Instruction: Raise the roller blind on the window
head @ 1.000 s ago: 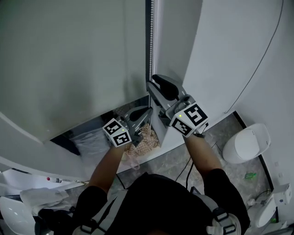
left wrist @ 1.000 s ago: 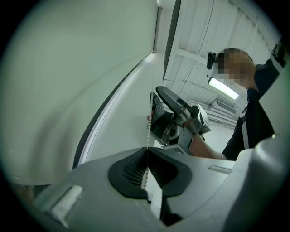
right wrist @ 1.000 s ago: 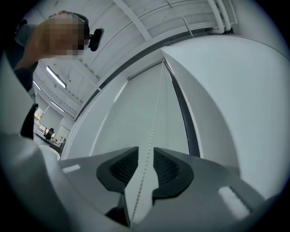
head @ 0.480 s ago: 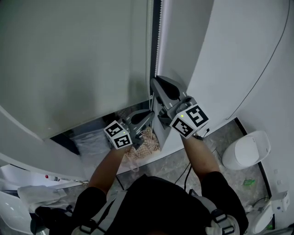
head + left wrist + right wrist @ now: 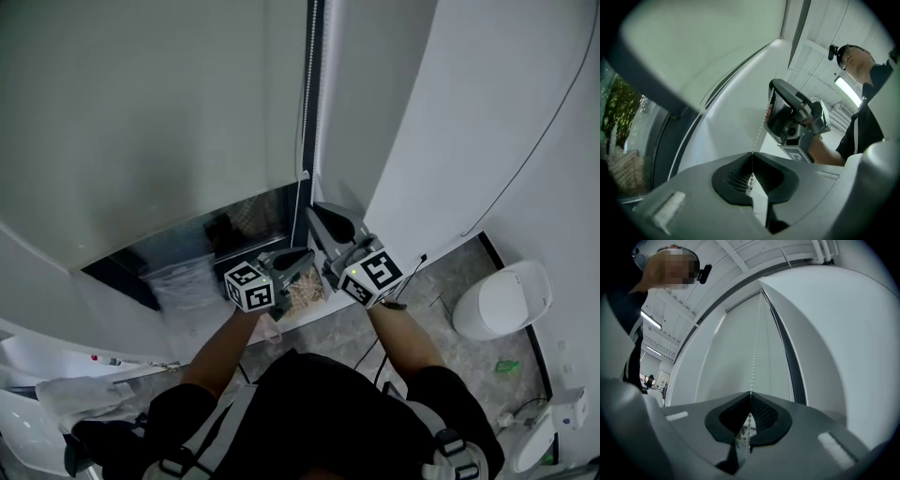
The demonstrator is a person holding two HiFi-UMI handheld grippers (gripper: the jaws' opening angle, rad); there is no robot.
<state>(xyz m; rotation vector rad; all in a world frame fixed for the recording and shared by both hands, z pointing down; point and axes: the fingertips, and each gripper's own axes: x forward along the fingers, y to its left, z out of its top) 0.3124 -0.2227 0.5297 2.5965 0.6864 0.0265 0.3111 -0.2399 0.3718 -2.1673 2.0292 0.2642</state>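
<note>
Right claw (image 5: 750, 394), left claw (image 5: 752, 153) dropped; blind (image 5: 141, 122) higher; right just clamped bead chain (image 5: 754, 348), left pinches it.

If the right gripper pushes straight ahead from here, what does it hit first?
Probably the roller blind, just left of the dark window frame; depth is unclear. The right gripper has just closed its jaws on the bead chain running up before it.

black short-sleeved top (image 5: 319, 412) under grey shoulder straps (image 5: 202, 445). left gripper (image 5: 307, 254) and right gripper (image 5: 313, 211): grey moulded plastic, black ribbed pads (image 5: 737, 174), each with a white cube (image 5: 249, 286) of black square markers; a small green light (image 5: 354, 273) on the right's.
</note>
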